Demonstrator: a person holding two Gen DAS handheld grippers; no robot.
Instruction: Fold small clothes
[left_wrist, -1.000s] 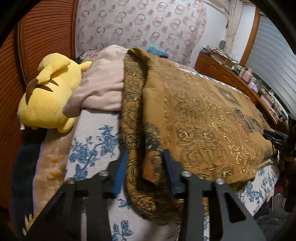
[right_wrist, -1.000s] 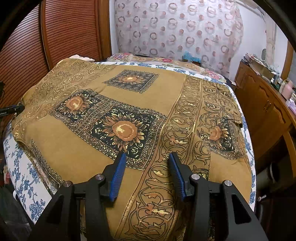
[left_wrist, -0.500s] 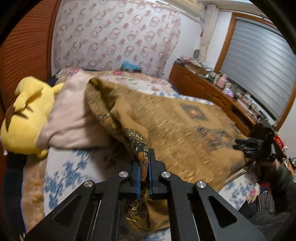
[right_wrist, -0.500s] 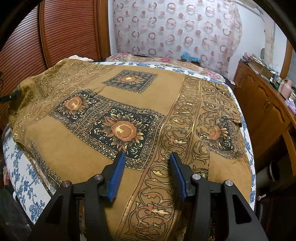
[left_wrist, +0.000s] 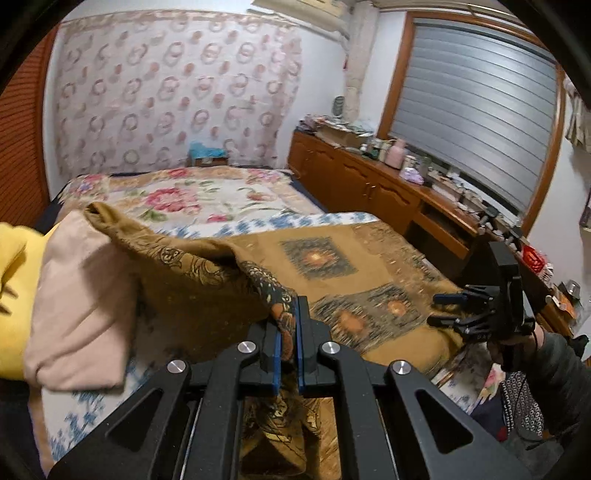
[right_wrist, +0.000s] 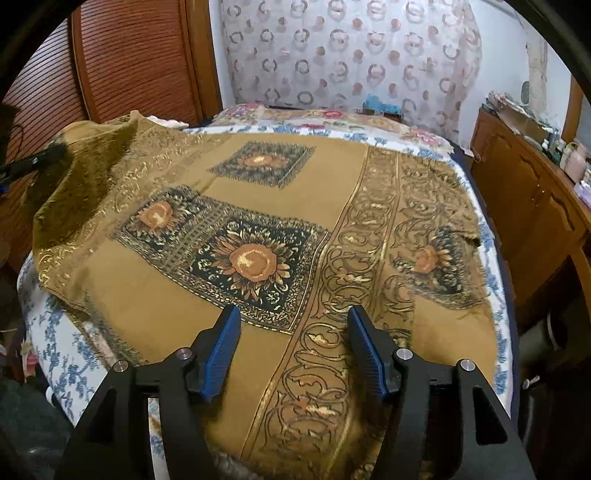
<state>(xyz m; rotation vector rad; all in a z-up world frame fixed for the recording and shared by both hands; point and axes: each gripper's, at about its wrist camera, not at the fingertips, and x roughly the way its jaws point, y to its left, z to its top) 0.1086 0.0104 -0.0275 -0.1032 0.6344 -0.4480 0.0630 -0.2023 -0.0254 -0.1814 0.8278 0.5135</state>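
I had my left gripper (left_wrist: 287, 334) pinched shut on the patterned edge of the brown scarf (right_wrist: 280, 236), and that corner stood lifted off the bed (right_wrist: 55, 343) while the rest of the cloth lay spread flat across the blue-flowered cover. In my left view the raised edge draped back toward the beige pillow (left_wrist: 79, 314) and the yellow plush toy (left_wrist: 13, 295) beside it. My right gripper (right_wrist: 293, 349) hung over the near border of the scarf with its jaws apart; they had just been opening wider, and nothing sat between them, the cloth lying below the blue pads (right_wrist: 221, 350) rather than in their bite.

To make this fold come out well, I judged I needed a second pinch on the near edge, so that both corners of one side could travel together. With only one corner up, the cloth would likely drag and skew. I thought the right jaws should come down on the hem itself, not the middle of the panel, and take a single layer. The lifted corner should be kept taut but not tugged, since the fabric looked thin and could slide across the cover. The pillow sat close enough to catch the trailing edge.
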